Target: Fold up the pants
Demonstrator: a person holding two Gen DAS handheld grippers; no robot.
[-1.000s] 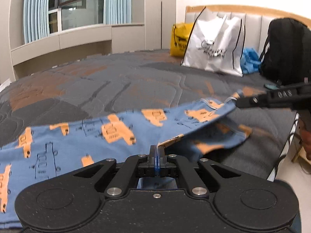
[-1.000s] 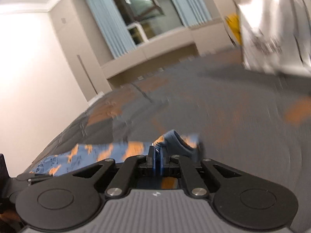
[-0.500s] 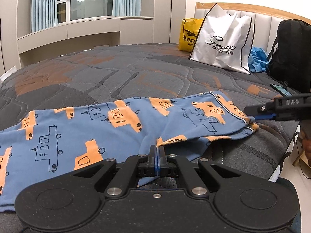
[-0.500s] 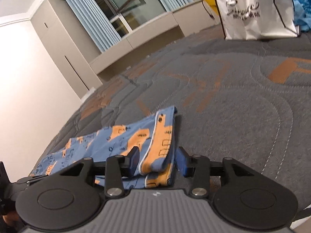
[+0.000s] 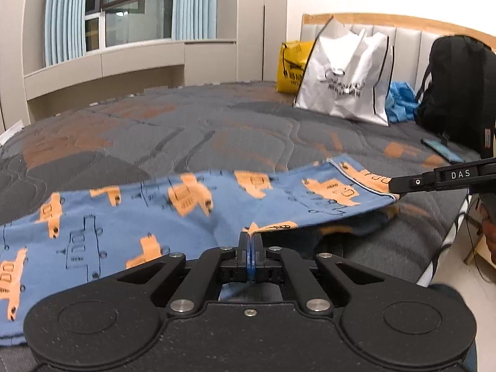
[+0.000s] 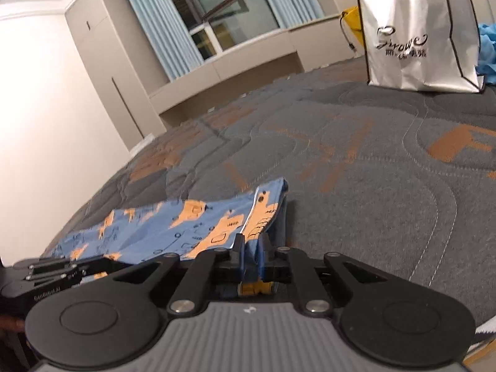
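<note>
Blue pants (image 5: 130,217) with orange vehicle prints lie spread on a grey quilted bed (image 5: 186,136). My left gripper (image 5: 250,241) is shut on a folded edge of the pants near the crotch. My right gripper (image 6: 251,248) has closed on the waistband corner (image 6: 263,214), the fabric pinched between its blue pads. In the left wrist view the right gripper (image 5: 400,186) comes in from the right at the waistband end. In the right wrist view the left gripper (image 6: 55,272) shows at the lower left.
A white shopping bag (image 5: 344,74), a yellow bag (image 5: 291,65), blue cloth (image 5: 400,102) and a black backpack (image 5: 455,93) stand by the headboard. A phone (image 5: 441,150) lies near the backpack. The bed's edge (image 5: 446,241) drops off at right.
My right gripper, open around the waistband half a second ago, has closed on it. The waistband end has lifted slightly off the bed. My left gripper stays shut on the pants.
</note>
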